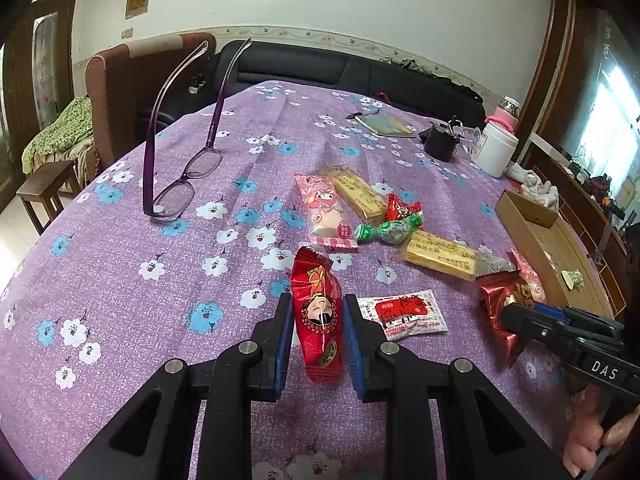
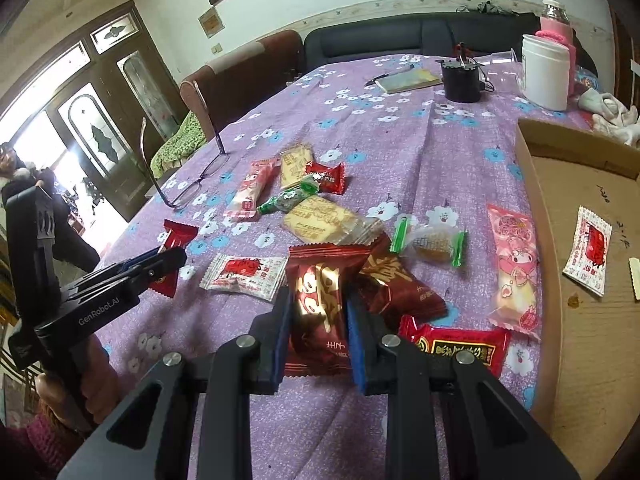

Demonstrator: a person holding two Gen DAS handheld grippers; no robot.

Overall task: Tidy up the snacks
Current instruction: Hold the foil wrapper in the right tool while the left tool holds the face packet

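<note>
At the near edge of the table (image 1: pixel 120 264), we pinch light, crinkly, slippery packets mid-body: left gripper (image 1: pixel 318 334) on the red cartoon snack (image 1: pixel 319 320), right gripper (image 2: pixel 316 328) on the maroon foil snack (image 2: pixel 318 300)

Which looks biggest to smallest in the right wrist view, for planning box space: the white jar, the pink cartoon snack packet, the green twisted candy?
1. Pink cartoon snack packet, though it lies nearer the camera.
2. White jar, farther away, so the ranking against the packet is unsure.
3. Green twisted candy, clearly smallest.

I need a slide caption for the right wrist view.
Right gripper clamps a dark red snack packet beside the cardboard box.
</note>
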